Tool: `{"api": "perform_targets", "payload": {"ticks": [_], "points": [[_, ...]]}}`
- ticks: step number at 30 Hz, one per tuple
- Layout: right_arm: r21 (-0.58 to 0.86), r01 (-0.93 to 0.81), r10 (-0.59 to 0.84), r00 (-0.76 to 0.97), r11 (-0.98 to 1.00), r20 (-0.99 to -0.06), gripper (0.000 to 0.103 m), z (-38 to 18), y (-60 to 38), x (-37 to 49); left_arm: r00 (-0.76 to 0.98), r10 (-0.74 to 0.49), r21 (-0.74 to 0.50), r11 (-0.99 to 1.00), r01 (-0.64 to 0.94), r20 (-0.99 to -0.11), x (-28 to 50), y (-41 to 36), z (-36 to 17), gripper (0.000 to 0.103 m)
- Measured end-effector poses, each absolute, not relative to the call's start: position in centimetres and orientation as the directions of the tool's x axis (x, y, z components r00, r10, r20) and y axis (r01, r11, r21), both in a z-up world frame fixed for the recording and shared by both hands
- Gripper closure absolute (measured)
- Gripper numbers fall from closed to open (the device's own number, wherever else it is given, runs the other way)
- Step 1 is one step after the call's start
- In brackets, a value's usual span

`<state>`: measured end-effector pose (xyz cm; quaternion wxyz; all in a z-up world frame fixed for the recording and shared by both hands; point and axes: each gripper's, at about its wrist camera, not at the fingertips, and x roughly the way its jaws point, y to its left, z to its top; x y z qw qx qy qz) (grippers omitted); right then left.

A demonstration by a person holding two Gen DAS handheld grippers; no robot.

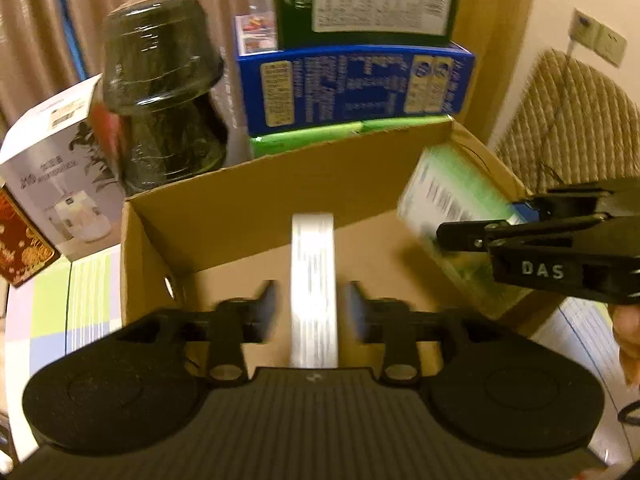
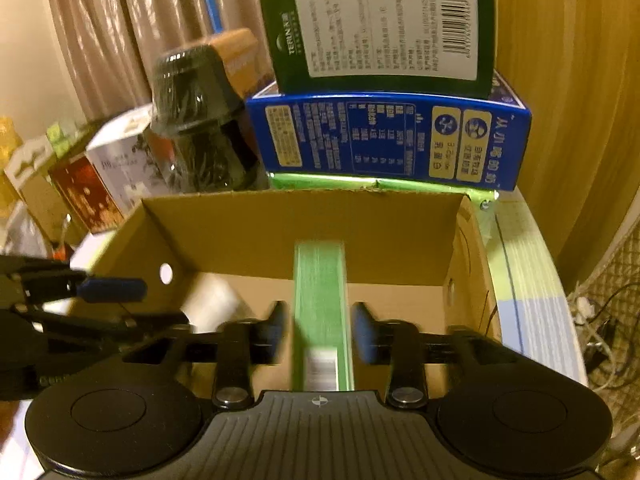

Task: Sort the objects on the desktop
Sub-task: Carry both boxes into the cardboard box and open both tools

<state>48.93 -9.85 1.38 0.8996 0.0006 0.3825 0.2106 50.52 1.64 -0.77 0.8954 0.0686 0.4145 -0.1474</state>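
Both grippers over open cardboard box (image 1: 256,184). Left gripper (image 1: 313,312): fingers parted, clear gaps either side of white box (image 1: 313,280), long axis running forward along fingers, released, dropping into carton. Right gripper (image 2: 319,334): fingers likewise apart around green box (image 2: 322,300), unpinched, same alignment.

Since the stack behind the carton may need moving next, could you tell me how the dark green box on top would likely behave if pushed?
The dark green box stands upright on the blue box, so it may tip or slide off. Its flat printed faces look smooth, perhaps slippery. It looks like stiff cardboard, probably rigid under the fingers.
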Motion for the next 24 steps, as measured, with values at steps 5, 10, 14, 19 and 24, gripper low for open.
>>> {"api": "perform_targets", "payload": {"ticks": [5, 10, 14, 19, 24], "points": [[0.138, -0.384, 0.377, 0.663, 0.913, -0.646, 0.035, 2.8, -11.1, 46.7, 0.625, -0.216, -0.012, 0.949, 0.314, -0.75, 48.7, 2.4, -0.9, 0.059], [0.119, -0.396, 0.38, 0.686, 0.91, -0.621, 0.035, 4.5, -12.3, 43.2, 0.643, -0.238, -0.05, 0.954, 0.297, -0.728, 46.1, 3.3, 0.4, 0.059], [0.106, -0.419, 0.392, 0.69, 0.902, -0.609, 0.035, 6.0, -13.2, 39.5, 0.662, -0.247, -0.065, 0.956, 0.287, -0.708, 43.0, 3.5, 2.0, 0.059], [0.098, -0.441, 0.406, 0.686, 0.892, -0.604, 0.033, 7.1, -14.5, 33.7, 0.671, -0.257, -0.071, 0.954, 0.292, -0.696, 38.0, 3.5, 3.5, 0.049], [0.139, -0.414, 0.408, 0.682, 0.9, -0.607, 0.019, 6.9, -16.9, 27.3, 0.685, -0.248, -0.073, 0.959, 0.274, -0.685, 32.3, 3.7, 4.2, 0.04]]}}
